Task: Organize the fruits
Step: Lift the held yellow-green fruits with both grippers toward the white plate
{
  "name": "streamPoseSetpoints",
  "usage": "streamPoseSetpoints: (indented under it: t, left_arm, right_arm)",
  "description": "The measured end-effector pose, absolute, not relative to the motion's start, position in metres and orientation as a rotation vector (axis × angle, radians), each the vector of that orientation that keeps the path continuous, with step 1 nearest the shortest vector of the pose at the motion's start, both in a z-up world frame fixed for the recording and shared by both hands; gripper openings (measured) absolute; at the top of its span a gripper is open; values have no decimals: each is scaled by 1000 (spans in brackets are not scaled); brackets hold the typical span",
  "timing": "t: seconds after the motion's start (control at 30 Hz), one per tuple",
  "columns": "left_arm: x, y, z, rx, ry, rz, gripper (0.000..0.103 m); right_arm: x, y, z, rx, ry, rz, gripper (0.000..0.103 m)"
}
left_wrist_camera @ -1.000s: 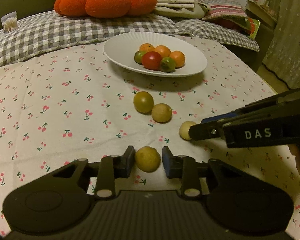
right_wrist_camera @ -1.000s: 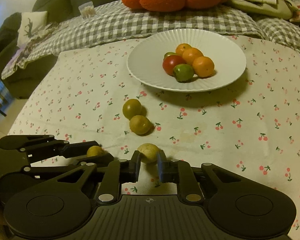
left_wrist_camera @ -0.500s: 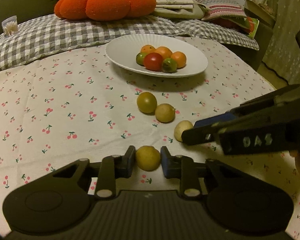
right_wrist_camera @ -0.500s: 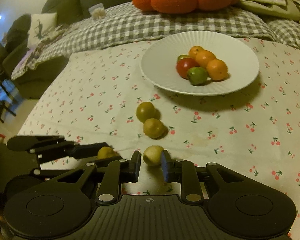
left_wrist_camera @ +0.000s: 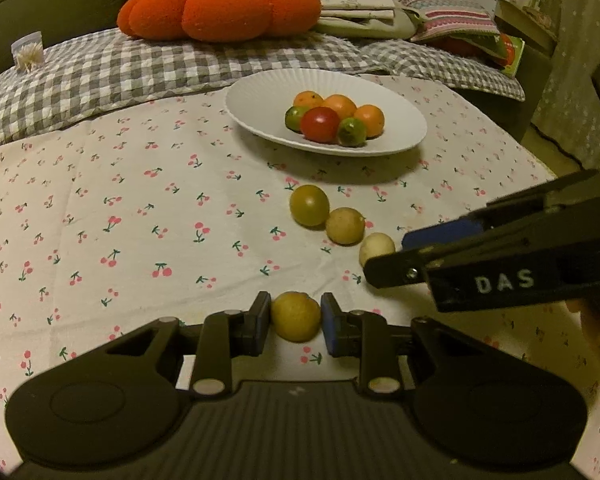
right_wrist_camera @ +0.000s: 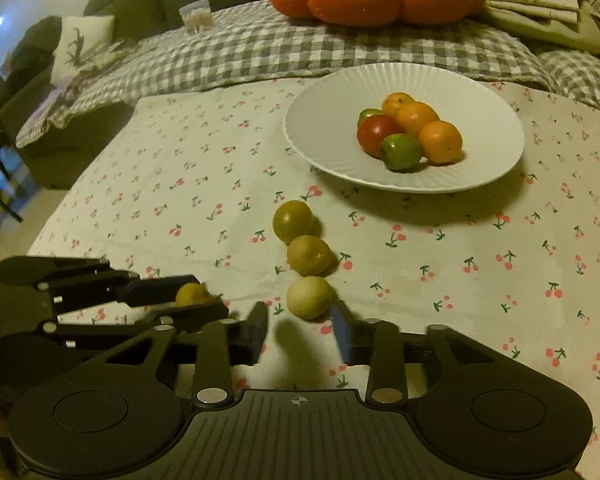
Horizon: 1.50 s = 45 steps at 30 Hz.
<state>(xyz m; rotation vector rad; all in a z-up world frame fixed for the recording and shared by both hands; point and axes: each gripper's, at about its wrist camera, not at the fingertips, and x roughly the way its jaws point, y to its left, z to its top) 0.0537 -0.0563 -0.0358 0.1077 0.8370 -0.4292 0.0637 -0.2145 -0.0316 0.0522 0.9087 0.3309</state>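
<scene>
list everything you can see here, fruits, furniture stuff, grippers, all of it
white ribbed plate: 1, white, far side of the tablecloth
fruits on the plate: 6, three orange, two green, one red, heaped together
olive-green round fruit: 1, on the cloth before the plate
tan-yellow round fruit: 1, next in the row
pale cream round fruit: 1, just ahead of the right gripper
yellow round fruit: 1, between the left gripper's pads
cherry-print tablecloth: 1, white
grey checked blanket: 1, behind
orange pumpkin-shaped cushion: 1, on the blanket
left gripper: black, blue pads, shut on the yellow fruit
right gripper: black, jaws opening, clear of the cream fruit
</scene>
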Motion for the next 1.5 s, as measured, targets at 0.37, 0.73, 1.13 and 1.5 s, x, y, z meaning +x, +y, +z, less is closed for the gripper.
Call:
streamPoseSetpoints:
  t: [0.37, 0.73, 1.13, 1.5]
  left_arm:
    - [56, -48, -37, 90, 844, -419, 25]
    - [58, -46, -33, 73, 846, -410, 25]
    - [62, -49, -26, 54, 839, -412, 25]
    - [74, -38, -7, -28, 802, -399, 25]
  right_arm:
    - [77, -202, -38, 21, 918, 306, 24]
    - [70, -197, -31, -8, 903, 317, 24]
    - [62, -209, -17, -19, 867, 309, 24]
    - [63, -231, 0, 24, 828, 278, 24]
